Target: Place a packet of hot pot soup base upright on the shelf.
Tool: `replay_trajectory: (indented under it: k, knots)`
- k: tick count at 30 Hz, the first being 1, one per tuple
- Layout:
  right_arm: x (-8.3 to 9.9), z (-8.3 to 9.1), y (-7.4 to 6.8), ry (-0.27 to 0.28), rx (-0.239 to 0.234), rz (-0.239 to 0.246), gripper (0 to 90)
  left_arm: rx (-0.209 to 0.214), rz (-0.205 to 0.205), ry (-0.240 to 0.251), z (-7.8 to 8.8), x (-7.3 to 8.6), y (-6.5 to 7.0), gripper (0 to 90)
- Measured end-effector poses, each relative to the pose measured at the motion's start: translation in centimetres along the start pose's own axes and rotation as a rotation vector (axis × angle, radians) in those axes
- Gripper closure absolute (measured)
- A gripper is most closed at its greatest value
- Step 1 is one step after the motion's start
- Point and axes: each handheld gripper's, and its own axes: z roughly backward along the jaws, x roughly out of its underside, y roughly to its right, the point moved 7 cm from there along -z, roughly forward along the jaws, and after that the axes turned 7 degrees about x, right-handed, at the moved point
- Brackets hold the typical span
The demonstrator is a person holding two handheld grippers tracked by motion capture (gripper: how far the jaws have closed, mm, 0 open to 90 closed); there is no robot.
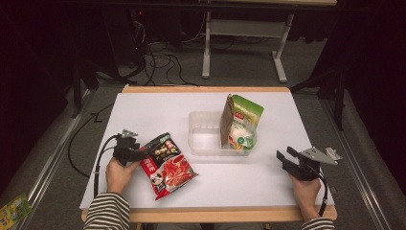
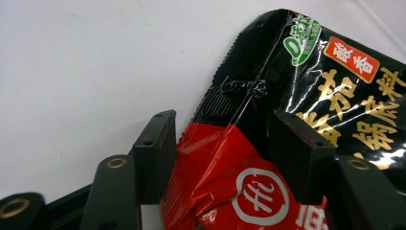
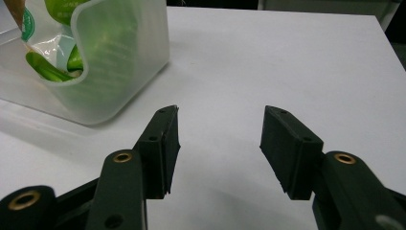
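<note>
Your left hand-held gripper point(image 1: 143, 154) is low on the left side of the table point(image 1: 143, 110). Its jaws stand wide apart. The red bag point(image 1: 167, 165) lies flat on the table, right at the tip of this hand-held gripper. In the left gripper view, the bag's point(image 2: 249, 158) edge sits between the two jaws. The left jaw is just beside the bag's red side. The right jaw is over the black part with gold writing. I cannot tell if the pads press on the bag, so it does not look gripped. The bag's black top end points away from you, and its red end points toward you.

Your right hand-held gripper point(image 1: 283, 155) is low on the right side of the table, well apart from the red bag. Its jaws are wide apart too, and they hold nothing. In the right gripper view you see bare white table between them point(image 3: 220, 143).

Farther back, near the middle of the table, is a clear tub point(image 1: 203, 136). It is between your two hand-held grippers but farther from you. A green bag point(image 1: 244, 122) stands up in the right end of the tub. A brown bag point(image 1: 226, 120) leans beside it, on its left.
</note>
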Motion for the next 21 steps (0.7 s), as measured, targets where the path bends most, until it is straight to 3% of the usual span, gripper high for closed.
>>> replay_trajectory:
  k: [5, 10, 13, 15, 21]
  knots:
    - [0.0, -0.1, -0.1, -0.009, 0.003, 0.004, 48.5, 0.035, -0.005, -0.008, -0.1, 0.1, 0.4, 56.7]
    - [0.0, -0.1, -0.2, -0.012, 0.005, 0.011, 48.5, 0.067, 0.011, -0.018, -0.2, 0.1, 0.4, 59.9]
    - [0.1, -0.1, -0.2, -0.017, 0.005, 0.008, 48.5, 0.083, -0.009, -0.034, -0.1, 0.0, 0.5, 68.9]
    - [0.0, -0.1, -0.1, -0.012, 0.006, 0.011, 48.5, 0.08, -0.043, -0.032, -0.1, 0.0, 0.9, 78.8]
    - [0.1, -0.2, -0.2, -0.022, 0.006, 0.023, 48.5, 0.061, -0.085, -0.031, -0.1, 0.1, 1.3, 84.5]
